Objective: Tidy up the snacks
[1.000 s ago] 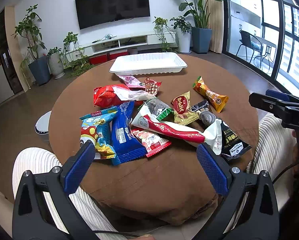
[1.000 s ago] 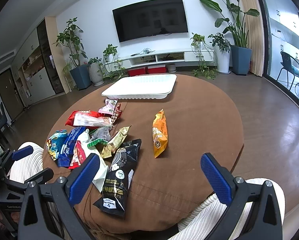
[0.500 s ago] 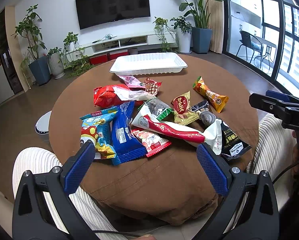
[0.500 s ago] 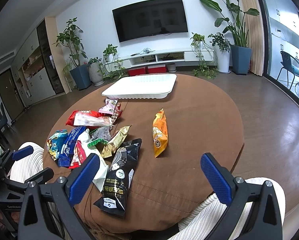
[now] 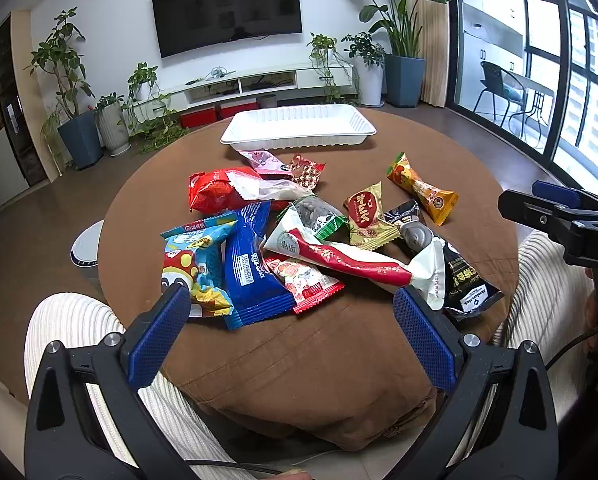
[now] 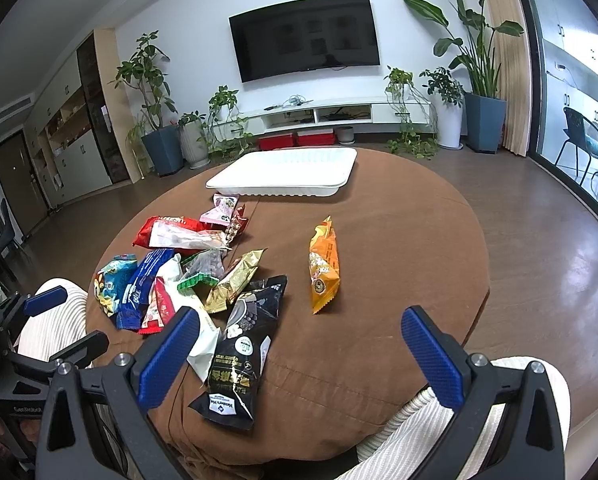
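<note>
While nothing has shifted over the last second, both tools hang at the bottom of their views — left gripper (image 5: 291,336) and right gripper (image 6: 299,344) spread wide, empty — so sorting has not begun. Mid-frame, the snack pile (image 5: 299,236) sprawls; the orange packet (image 6: 323,266) lies apart, long axis pointing away toward the white tray (image 6: 283,174), empty at upper centre.

White tray (image 5: 299,128) — brown tablecloth (image 5: 299,352) — orange packet (image 6: 323,266).
</note>
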A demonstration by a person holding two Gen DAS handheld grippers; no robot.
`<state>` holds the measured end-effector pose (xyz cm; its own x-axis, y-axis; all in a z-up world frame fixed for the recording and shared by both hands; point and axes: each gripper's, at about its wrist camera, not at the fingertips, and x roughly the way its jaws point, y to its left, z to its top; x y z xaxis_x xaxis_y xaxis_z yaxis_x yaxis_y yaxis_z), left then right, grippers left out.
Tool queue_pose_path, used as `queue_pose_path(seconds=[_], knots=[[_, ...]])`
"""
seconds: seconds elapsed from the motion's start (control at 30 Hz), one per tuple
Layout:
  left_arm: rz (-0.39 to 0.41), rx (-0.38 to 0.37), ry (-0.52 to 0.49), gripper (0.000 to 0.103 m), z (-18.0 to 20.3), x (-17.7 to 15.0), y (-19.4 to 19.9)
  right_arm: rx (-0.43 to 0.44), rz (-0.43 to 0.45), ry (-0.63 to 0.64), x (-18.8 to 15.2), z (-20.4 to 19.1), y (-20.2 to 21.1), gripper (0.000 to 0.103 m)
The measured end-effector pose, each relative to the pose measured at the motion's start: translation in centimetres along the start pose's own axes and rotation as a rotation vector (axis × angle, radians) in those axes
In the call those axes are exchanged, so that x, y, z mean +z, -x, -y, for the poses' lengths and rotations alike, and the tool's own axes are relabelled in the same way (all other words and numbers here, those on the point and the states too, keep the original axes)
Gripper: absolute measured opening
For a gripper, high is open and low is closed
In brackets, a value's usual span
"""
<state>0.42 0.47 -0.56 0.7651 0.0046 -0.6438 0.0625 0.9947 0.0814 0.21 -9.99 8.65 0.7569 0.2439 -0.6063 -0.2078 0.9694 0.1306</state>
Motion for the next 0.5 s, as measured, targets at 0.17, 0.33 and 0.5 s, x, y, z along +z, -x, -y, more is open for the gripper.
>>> queue_pose_path(seconds=[0.17,0.33,0.5], knots=[[0.001,-0.001,0.000,0.103,0.01,0.01,0.02,0.000,-0.004,0.013,-0.18,-0.35,-0.05,0.103],[-0.001,0.000,0.000,0.103,-0.01,0.01,-0.02,0.005,-0.009,0.023,0.21,-0.49,0.14,0.103],[-0.001,0.000,0.001,0.103,-0.01,0.00,0.01,0.013,-0.015,0.035,0.20,-0.71,0.19,0.103]])
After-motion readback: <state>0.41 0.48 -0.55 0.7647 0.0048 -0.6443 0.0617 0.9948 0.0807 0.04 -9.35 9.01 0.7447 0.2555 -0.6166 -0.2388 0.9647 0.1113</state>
